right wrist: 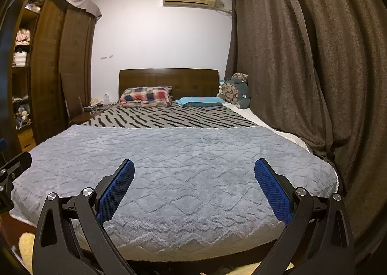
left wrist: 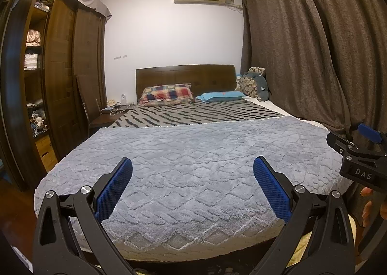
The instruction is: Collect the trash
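Both the left gripper (left wrist: 192, 187) and the right gripper (right wrist: 194, 189) hang over the foot edge of the bed (left wrist: 193, 154), fingers spread wide, holding nothing. No trash shows on the grey blanket (right wrist: 174, 166). Pillows (left wrist: 167, 94) lie at the far edge.

Dim, warm indoor light; bowed fisheye edges

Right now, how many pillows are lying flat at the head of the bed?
2: a plaid pillow on the left by the headboard, and a blue pillow to its right. Cushions piled in the far right corner may hide more.
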Action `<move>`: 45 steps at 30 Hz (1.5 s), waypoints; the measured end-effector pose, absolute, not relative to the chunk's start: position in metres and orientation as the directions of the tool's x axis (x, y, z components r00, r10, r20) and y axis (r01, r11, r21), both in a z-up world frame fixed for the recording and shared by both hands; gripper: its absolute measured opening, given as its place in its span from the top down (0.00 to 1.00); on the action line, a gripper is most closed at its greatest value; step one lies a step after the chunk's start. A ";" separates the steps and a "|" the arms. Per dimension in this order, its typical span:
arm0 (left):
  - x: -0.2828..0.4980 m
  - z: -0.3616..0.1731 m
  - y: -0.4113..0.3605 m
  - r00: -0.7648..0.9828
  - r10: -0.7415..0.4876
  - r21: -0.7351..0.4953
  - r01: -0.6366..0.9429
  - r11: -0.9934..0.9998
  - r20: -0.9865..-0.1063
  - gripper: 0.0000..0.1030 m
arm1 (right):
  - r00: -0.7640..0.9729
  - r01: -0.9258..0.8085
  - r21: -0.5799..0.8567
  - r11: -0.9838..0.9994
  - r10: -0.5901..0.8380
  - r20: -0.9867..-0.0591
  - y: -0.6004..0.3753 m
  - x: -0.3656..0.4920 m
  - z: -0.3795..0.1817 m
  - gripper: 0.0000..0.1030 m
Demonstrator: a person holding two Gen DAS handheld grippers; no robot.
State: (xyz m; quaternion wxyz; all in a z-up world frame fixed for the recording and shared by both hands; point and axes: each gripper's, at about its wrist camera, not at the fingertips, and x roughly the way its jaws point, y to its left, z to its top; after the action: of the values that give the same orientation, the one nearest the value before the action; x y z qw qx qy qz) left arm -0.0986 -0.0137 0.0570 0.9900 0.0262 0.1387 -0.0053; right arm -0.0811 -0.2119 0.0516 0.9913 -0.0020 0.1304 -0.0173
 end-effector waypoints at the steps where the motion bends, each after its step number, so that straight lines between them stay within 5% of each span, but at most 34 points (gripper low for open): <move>1: -0.099 0.057 -0.014 0.962 -0.003 0.050 0.018 0.999 -0.275 0.08 | 0.965 0.034 -0.008 0.999 -0.035 -0.258 -0.212 -0.081 0.052 0.03; 45: -0.101 0.059 -0.008 0.961 0.013 0.047 0.000 0.999 -0.275 0.08 | 0.962 0.034 -0.008 0.999 -0.035 -0.270 -0.209 -0.081 0.049 0.03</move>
State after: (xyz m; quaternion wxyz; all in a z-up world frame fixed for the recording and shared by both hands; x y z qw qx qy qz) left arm -0.1013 -0.0085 0.0590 0.9900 0.0232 0.1390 0.0031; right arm -0.0810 -0.2090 0.0494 0.9905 -0.0017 0.1364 -0.0176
